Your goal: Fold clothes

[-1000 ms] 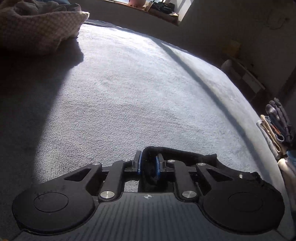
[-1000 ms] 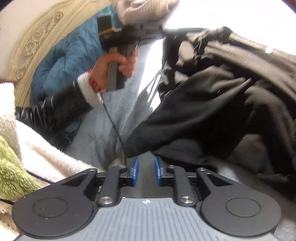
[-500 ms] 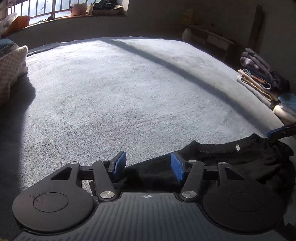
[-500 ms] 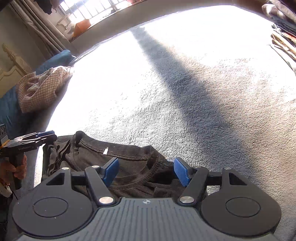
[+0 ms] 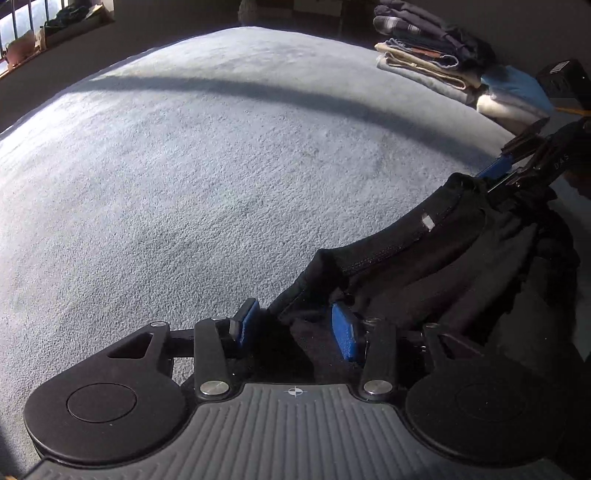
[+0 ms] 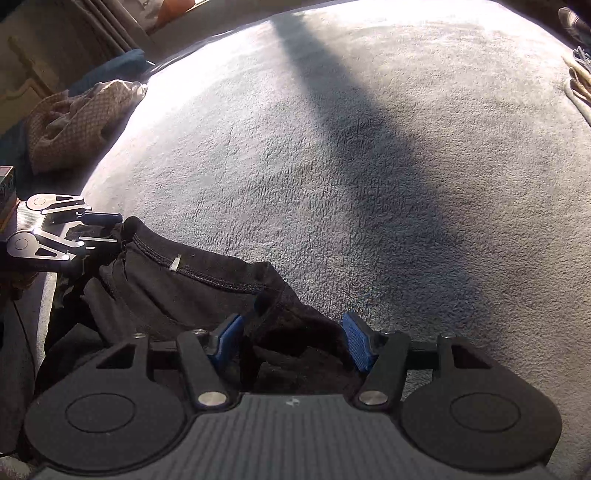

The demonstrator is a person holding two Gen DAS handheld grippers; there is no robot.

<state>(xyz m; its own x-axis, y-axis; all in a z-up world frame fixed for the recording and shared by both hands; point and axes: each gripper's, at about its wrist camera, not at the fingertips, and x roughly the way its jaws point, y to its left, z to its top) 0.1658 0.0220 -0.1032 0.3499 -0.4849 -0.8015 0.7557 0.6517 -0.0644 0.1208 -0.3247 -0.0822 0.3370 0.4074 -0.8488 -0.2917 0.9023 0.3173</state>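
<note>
A black garment (image 5: 424,266) with a stitched hem and a small white tag lies bunched on the grey fleece bed cover (image 5: 221,166). My left gripper (image 5: 295,330) points down at one end of its hem. Its blue pads stand apart and are closing, with black cloth between them but not pinched. In the right wrist view, the garment (image 6: 177,291) runs left to the left gripper (image 6: 107,229). My right gripper (image 6: 291,343) straddles the other end, its jaws wide and closing over bunched cloth. The right gripper (image 5: 487,181) also shows at the far end in the left wrist view.
A stack of folded clothes (image 5: 424,48) sits at the bed's far right edge. A beige checked heap (image 6: 77,122) lies at the left, on blue bedding (image 6: 110,66). A window ledge (image 5: 55,26) runs behind. A dark shadow band crosses the cover.
Both grippers were shut on the lifted black garment a second ago. They swung down over the bed and opened, and the garment now lies on the cover. Their jaws have since narrowed a little.
</note>
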